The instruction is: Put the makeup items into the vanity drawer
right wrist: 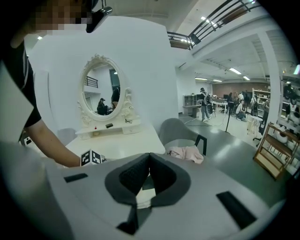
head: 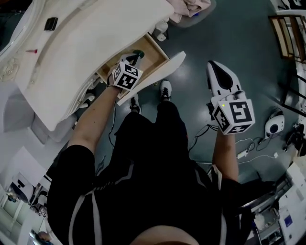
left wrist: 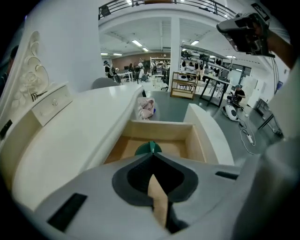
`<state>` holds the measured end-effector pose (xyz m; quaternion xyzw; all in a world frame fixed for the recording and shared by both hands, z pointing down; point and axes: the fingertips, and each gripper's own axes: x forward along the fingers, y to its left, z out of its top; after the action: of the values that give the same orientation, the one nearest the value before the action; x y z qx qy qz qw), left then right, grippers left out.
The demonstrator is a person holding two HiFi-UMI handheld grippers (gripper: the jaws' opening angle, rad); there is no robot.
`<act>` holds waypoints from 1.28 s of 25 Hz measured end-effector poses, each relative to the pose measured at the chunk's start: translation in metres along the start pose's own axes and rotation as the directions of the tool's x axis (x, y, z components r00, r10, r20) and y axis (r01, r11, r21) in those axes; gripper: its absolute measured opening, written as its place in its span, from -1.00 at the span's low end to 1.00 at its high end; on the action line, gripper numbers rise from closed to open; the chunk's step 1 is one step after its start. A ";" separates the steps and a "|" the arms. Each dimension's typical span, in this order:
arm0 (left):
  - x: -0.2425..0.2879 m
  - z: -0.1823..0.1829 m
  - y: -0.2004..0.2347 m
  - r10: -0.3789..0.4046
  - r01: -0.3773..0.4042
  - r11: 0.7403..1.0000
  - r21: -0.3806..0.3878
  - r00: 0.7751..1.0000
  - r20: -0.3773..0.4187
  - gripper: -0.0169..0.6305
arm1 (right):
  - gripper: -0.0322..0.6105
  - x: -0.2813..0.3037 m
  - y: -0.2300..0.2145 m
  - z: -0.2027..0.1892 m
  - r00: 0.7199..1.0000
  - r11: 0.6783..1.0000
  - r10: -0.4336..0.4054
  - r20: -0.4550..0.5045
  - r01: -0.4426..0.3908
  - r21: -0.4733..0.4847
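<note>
The left gripper [head: 133,59] reaches over the open drawer [head: 158,49] of the white vanity [head: 86,52], its tips at a dark green item [head: 139,53] inside the wooden box. The right gripper [head: 213,64] hangs well apart over the dark floor [head: 229,28] – pointing away from the person. On the vanity top lie a small dark object [head: 50,23] and a tiny red thing [head: 32,50], and a pink cloth [head: 191,7] shows at the upper edge.

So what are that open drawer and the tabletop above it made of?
Drawer: the inside looks like bare light wood or plywood, matte tan; its front is painted white. Tabletop: smooth white with a faint sheen, likely painted or lacquered wood, though laminate can't be ruled out.
</note>
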<state>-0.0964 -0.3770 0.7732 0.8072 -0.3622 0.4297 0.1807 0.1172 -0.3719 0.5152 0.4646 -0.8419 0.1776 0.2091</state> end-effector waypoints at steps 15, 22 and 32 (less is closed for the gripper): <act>0.060 -0.035 -0.002 -0.026 0.025 1.000 -0.009 0.989 -0.144 -0.93 | -0.88 0.015 -0.017 -0.042 0.998 0.999 0.015 -0.068 -0.012 0.043; 0.071 -0.044 0.003 -0.003 0.003 1.000 -0.001 0.984 -0.178 -0.93 | -0.88 0.020 -0.014 -0.049 0.996 0.998 0.041 -0.077 -0.037 0.054; 0.076 -0.045 0.006 0.033 -0.027 0.999 0.034 0.981 -0.190 -0.93 | -0.88 0.018 -0.011 -0.056 0.995 0.997 0.058 -0.087 -0.053 0.060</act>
<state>-0.0984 -0.3864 0.8615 0.7596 -0.3485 0.5133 0.1952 0.1281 -0.3625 0.5734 0.4384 -0.8390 0.2281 0.2277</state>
